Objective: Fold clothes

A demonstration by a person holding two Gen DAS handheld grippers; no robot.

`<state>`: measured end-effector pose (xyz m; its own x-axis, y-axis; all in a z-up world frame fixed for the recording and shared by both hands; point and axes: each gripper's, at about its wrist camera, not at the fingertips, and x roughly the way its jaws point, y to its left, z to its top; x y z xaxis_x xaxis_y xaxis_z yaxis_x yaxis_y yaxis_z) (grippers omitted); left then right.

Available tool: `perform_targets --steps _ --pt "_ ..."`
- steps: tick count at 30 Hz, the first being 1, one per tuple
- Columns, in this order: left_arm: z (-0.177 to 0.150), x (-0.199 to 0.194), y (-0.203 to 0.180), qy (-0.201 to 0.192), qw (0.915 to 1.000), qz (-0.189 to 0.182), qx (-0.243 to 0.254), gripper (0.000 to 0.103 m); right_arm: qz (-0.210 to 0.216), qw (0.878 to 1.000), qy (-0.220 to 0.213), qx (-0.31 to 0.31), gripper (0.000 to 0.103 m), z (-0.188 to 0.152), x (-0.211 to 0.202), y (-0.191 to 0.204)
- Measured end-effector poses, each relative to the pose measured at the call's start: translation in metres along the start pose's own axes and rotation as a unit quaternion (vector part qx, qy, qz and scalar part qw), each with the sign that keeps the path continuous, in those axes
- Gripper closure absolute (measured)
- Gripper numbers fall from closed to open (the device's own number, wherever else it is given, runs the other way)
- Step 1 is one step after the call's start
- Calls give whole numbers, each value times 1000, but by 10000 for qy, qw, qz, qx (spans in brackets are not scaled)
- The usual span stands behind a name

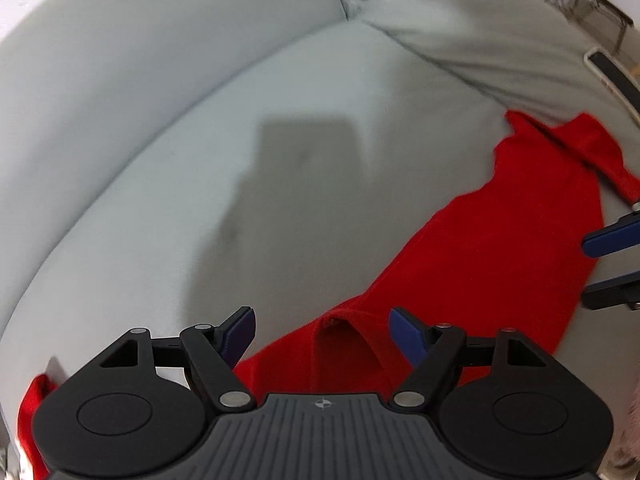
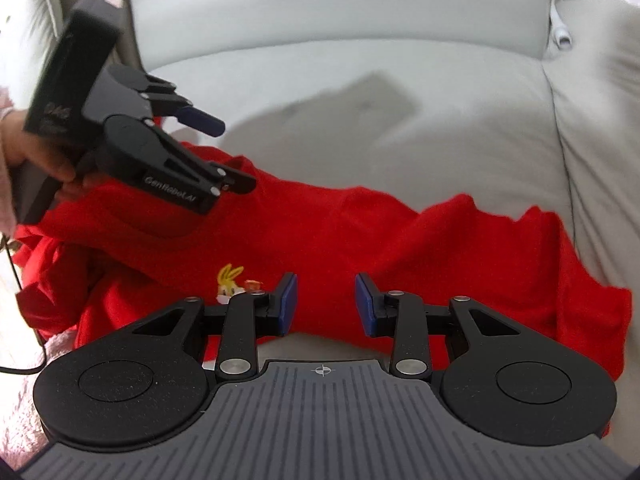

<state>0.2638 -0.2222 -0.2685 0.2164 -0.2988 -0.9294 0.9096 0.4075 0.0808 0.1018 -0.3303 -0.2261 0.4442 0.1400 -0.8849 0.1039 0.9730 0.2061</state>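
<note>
A red garment (image 2: 360,232) with a small cartoon rabbit print (image 2: 230,282) lies spread and rumpled on a light grey sofa seat (image 2: 400,120). In the left wrist view the garment (image 1: 500,248) runs from the lower middle to the right. My left gripper (image 1: 322,332) is open and empty just above a fold of the red cloth; it also shows in the right wrist view (image 2: 228,156), hovering over the garment's left part. My right gripper (image 2: 326,306) is open and empty over the garment's near edge; its fingers (image 1: 612,236) show at the right edge of the left wrist view.
The sofa backrest (image 1: 160,60) curves behind the seat, and a side cushion (image 2: 600,120) stands to the right. A white cable (image 2: 560,20) lies in the sofa's far right corner. A pink fuzzy fabric (image 2: 24,400) and a black cord (image 2: 16,280) are at lower left.
</note>
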Motion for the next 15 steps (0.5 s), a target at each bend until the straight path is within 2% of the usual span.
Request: perform_targets --steps 3,4,5,6,7,8,10,13,15 --pt "4 13 -10 191 9993 -152 280 50 -65 10000 31 46 65 -2 2 -2" --pt "4 14 -14 238 9987 -274 348 68 -87 9999 44 61 65 -3 2 -3" --pt "5 15 -16 280 9982 -356 394 81 -108 9999 54 76 65 -3 2 -3" --pt "5 14 -20 302 9978 -378 454 85 -123 9999 57 92 65 -3 0 -3" --pt "4 12 -24 306 9974 -371 532 95 -139 9998 60 108 65 -4 -2 -4" --pt "3 7 -29 257 9973 -301 614 96 -155 9998 57 121 65 -4 -3 -3" --pt "5 -11 -31 75 9986 -274 456 96 -176 9998 11 130 65 -2 -6 -3" --pt "16 -55 -25 -344 9984 -392 -236 96 -172 9997 -124 114 65 0 -20 0" --pt "31 -95 -17 -700 9939 -389 -761 96 -77 9997 -227 82 65 -2 -31 7"
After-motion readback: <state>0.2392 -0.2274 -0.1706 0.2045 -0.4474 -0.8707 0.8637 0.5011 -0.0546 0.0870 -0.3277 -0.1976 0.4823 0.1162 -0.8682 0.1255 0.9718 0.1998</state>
